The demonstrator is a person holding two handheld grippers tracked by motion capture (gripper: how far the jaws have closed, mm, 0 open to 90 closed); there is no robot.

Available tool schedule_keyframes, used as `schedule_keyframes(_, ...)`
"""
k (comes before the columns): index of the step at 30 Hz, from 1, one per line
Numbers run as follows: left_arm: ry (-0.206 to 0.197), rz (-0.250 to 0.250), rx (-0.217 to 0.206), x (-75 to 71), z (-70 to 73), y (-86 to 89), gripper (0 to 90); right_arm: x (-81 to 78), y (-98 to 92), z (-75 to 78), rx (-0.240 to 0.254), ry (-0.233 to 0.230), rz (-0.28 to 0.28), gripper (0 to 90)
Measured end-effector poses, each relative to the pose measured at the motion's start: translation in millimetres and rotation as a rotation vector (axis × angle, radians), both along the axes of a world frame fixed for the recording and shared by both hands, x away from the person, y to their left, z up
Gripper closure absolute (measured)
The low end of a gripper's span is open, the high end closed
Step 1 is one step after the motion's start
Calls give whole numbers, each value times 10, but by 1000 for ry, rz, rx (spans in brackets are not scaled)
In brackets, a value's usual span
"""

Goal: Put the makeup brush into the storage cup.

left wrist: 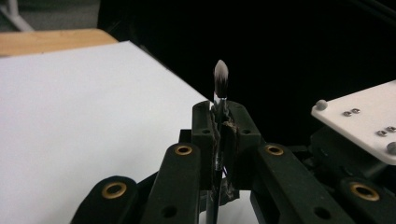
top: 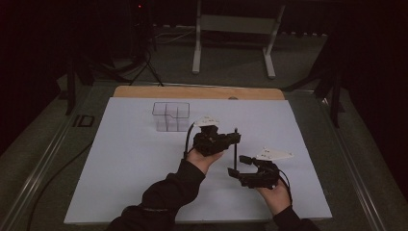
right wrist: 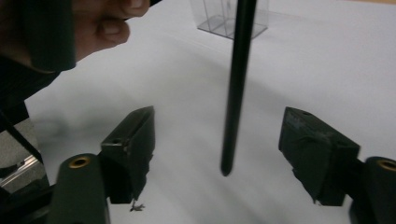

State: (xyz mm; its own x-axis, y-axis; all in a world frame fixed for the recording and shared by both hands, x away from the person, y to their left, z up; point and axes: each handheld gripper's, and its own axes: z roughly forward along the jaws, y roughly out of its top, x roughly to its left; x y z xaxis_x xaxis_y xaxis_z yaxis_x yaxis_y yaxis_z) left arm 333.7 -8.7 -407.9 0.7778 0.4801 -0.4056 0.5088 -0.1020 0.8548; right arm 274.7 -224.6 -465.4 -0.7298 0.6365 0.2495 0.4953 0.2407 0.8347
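A: Left gripper view first: we see the left gripper (left wrist: 219, 126) with its jaws pressed together on a thin brush (left wrist: 220, 79). The pale bristle tip stands above the pads; the dark handle runs down between them.

B: Confirmed from the high view. We note the left gripper (top: 236, 138) held over the middle of the white sheet (top: 125, 163) on the table (top: 197, 92), with the left hand (top: 204, 158) cupped under its body, palm up, and the dark sleeve (top: 166, 195) coming in from the bottom edge. The brush (top: 235, 149) hangs upright from the pads, handle end down.

A: And the right gripper?

B: In the right gripper view we see the right gripper (right wrist: 217, 135) with its jaws spread wide. The brush handle (right wrist: 236, 88) hangs in the gap between them, and neither pad touches it.

A: In the high view the right gripper (top: 236, 166) sits low, just beside the left one, pointing left toward the handle's lower end. The right hand (top: 275, 195) supports it from beneath.

B: We also note a clear compartmented box (top: 171, 116) farther back on the sheet, well apart from both grippers.
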Motion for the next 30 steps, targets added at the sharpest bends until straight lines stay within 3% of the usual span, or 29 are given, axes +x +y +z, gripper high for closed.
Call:
schedule_keyframes(3, -30, 12, 16, -16, 40, 22, 857, -7, 5, 6, -1, -20, 6, 187)
schedule_keyframes(6, -64, 27, 24, -31, 86, 64, 857, -17, 24, 3, -42, -47, 17, 154)
schedule_keyframes(10, -112, 48, 27, -50, 160, 145, 857, -29, 31, 6, -45, -78, 19, 144)
schedule_keyframes(15, -166, 87, 58, -69, 239, 238, 857, -14, 19, -3, -24, -69, 35, 145)
schedule_keyframes(24, -200, 130, 64, -58, 370, 439, 857, -39, 36, 20, -46, -114, 45, 145)
schedule_keyframes(30, -216, 163, 70, -34, 467, 589, 857, -38, 27, 20, -37, -116, 51, 145)
